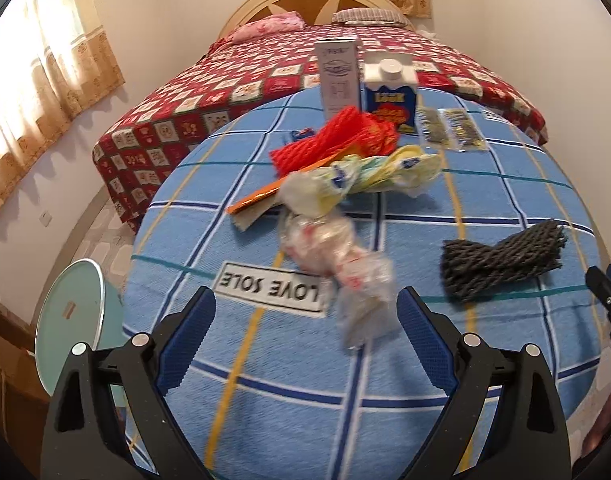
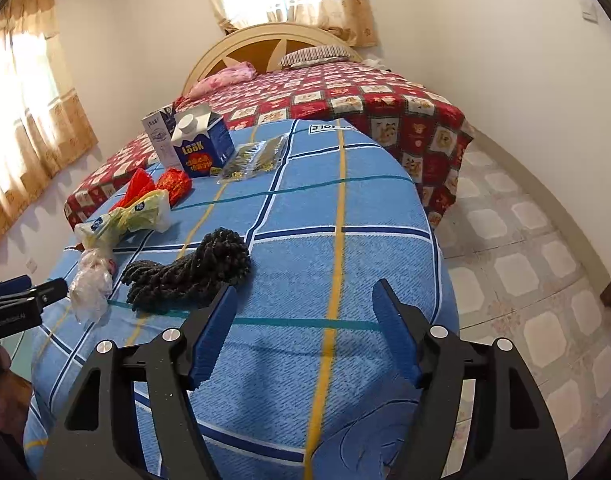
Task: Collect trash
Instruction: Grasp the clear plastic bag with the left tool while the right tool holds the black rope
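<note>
Covering table: blue checked cloth (image 1: 385, 420), trash scattered on it. Black foam net (image 1: 503, 258) near right edge; crumpled clear wrapper (image 1: 345, 276) just ahead of left gripper (image 1: 307, 312), jaws spread. Right gripper (image 2: 305, 314) spread, holding nothing.

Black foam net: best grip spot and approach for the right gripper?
Grip the black foam net at its pinched waist, where it narrows between two flared ends. It lies flat on the blue cloth, left of the open right gripper; probably come from above, jaws across the waist.

Motion-blurred clear plastic wrapper (image 1: 347, 276)
</note>
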`<control>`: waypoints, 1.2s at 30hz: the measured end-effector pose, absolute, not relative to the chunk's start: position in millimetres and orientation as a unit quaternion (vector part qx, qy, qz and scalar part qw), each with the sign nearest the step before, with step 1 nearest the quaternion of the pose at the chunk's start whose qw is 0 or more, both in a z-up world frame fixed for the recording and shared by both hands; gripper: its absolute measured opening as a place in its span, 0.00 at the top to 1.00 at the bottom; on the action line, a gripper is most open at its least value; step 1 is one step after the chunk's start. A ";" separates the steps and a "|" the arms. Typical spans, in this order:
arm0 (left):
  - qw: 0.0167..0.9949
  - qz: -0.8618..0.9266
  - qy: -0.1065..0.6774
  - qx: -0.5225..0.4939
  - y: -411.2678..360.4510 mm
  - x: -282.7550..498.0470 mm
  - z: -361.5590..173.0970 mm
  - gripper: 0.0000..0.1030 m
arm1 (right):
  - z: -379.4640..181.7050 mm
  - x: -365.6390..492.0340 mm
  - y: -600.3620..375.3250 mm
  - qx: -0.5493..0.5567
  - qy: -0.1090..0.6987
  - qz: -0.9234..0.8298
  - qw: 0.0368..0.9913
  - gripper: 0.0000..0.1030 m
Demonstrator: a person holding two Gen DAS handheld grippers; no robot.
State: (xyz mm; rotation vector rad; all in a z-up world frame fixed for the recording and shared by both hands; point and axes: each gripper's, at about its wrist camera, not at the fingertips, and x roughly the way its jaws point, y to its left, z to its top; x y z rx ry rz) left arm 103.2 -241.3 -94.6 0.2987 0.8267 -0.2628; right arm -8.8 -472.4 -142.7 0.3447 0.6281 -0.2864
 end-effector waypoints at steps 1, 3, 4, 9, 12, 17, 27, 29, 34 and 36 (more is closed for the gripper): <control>0.897 -0.128 0.397 0.148 -246.0 102.3 -95.5 0.09 | -143.1 -8.7 -471.6 0.169 0.305 -0.138 0.927 0.30; 0.897 -0.128 0.395 0.155 -251.2 102.5 -98.1 0.09 | -143.9 -9.6 -469.5 0.169 0.305 -0.134 0.928 0.29; 0.896 -0.125 0.396 0.159 -252.3 104.0 -101.4 0.09 | -144.1 -9.9 -468.2 0.169 0.305 -0.133 0.928 0.29; 0.887 -0.109 0.413 0.174 -231.5 112.3 -115.4 0.09 | -142.7 -11.6 -464.2 0.169 0.301 -0.127 0.930 0.27; 0.888 -0.090 0.412 0.187 -201.8 115.6 -117.1 0.08 | -143.5 -11.9 -462.5 0.172 0.300 -0.126 0.930 0.26; 0.889 -0.041 0.418 0.183 -142.5 128.0 -115.5 0.08 | -147.1 -9.0 -453.9 0.169 0.303 -0.117 0.930 0.24; 0.904 -0.042 0.406 0.126 -129.2 110.4 -92.3 0.08 | -147.4 -8.2 -441.6 0.151 0.302 -0.121 0.934 0.23; 0.903 -0.059 0.404 0.130 -146.7 107.2 -92.4 0.08 | -148.2 -7.5 -442.6 0.143 0.303 -0.133 0.933 0.23; 0.899 -0.093 0.404 0.143 -189.4 102.9 -97.7 0.08 | -150.2 -11.9 -455.0 0.152 0.301 -0.149 0.930 0.23; 0.898 -0.096 0.402 0.151 -201.2 104.3 -102.3 0.08 | -150.5 -12.5 -458.1 0.154 0.301 -0.152 0.929 0.22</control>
